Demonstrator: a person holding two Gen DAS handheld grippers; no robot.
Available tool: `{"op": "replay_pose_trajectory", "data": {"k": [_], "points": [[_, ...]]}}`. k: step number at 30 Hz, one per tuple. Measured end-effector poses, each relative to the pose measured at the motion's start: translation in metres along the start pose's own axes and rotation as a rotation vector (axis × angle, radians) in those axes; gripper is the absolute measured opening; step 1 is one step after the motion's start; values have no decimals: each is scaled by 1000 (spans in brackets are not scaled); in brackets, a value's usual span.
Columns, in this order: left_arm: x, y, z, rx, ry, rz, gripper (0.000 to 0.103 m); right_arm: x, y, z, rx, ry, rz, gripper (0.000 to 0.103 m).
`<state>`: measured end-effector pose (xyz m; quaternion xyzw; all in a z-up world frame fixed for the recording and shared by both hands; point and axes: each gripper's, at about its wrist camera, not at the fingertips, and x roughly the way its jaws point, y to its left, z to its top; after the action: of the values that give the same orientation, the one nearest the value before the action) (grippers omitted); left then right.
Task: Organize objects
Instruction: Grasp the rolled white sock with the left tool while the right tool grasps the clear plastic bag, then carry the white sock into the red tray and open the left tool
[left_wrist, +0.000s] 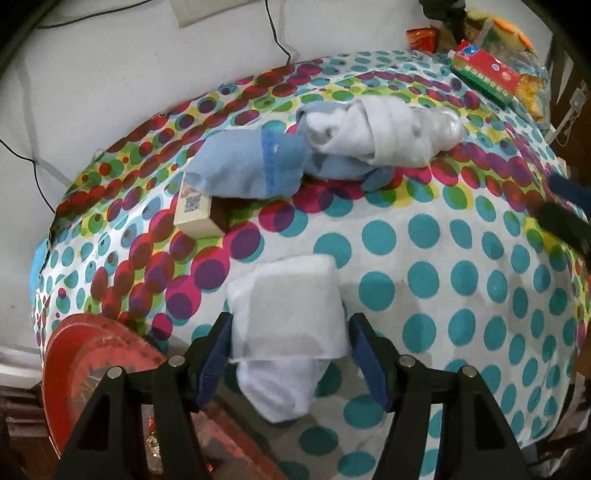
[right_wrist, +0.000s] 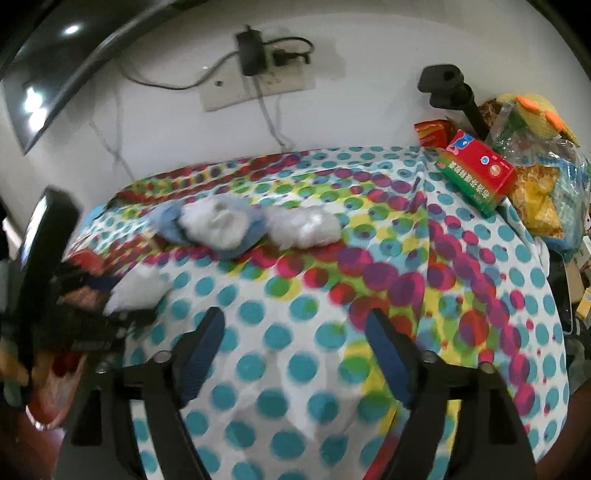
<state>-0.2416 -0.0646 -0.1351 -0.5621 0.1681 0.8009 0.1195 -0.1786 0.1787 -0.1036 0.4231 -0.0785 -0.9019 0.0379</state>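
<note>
My left gripper (left_wrist: 290, 328) is shut on a folded white sock (left_wrist: 284, 317) and holds it above the dotted tablecloth (left_wrist: 443, 288). Farther back lie a light blue sock (left_wrist: 251, 162) and a rolled white sock (left_wrist: 380, 133), touching each other. The blue sock rests partly on a small cream box (left_wrist: 195, 214). In the right wrist view my right gripper (right_wrist: 295, 325) is open and empty over the cloth. The sock pile (right_wrist: 218, 225) and a white bundle (right_wrist: 306, 229) lie beyond it. The left gripper with its white sock (right_wrist: 136, 291) shows at the left.
A red and green carton (left_wrist: 484, 70) (right_wrist: 476, 170) lies at the back right beside snack bags (right_wrist: 535, 177). A red round tray (left_wrist: 92, 362) sits at the table's front left edge. Cables hang on the white wall (right_wrist: 258, 88) behind.
</note>
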Motion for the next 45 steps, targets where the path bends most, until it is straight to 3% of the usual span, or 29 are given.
{"op": "replay_pose_trajectory", "data": {"k": [2, 3, 7, 12, 13, 14, 15, 19, 32, 45], "points": [[-1, 0, 3, -5, -26, -6, 61, 17, -4, 13, -5, 14, -19, 81], [-2, 1, 3, -10, -33, -10, 51, 25, -5, 18, -15, 21, -27, 81], [-6, 7, 6, -30, -40, -49, 42, 58, -2, 40, -58, 44, -54, 82], [-19, 10, 2, -35, -63, -66, 41, 91, 6, 53, -86, 72, -64, 81], [-23, 11, 0, -31, -66, -78, 41, 95, 8, 53, -94, 76, -70, 78], [-26, 11, -1, -32, -67, -80, 41, 99, 10, 52, -105, 81, -69, 57], [-30, 12, -3, -34, -72, -85, 41, 102, 12, 50, -113, 87, -66, 51], [-44, 16, -10, -36, -86, -103, 41, 95, 16, 41, -109, 68, -86, 45], [-85, 36, -49, -80, -135, -91, 41, 54, 20, 3, -35, 30, -139, 45], [-107, 96, -91, -181, -136, -7, 41, 52, 13, -7, -1, 11, -193, 45]]}}
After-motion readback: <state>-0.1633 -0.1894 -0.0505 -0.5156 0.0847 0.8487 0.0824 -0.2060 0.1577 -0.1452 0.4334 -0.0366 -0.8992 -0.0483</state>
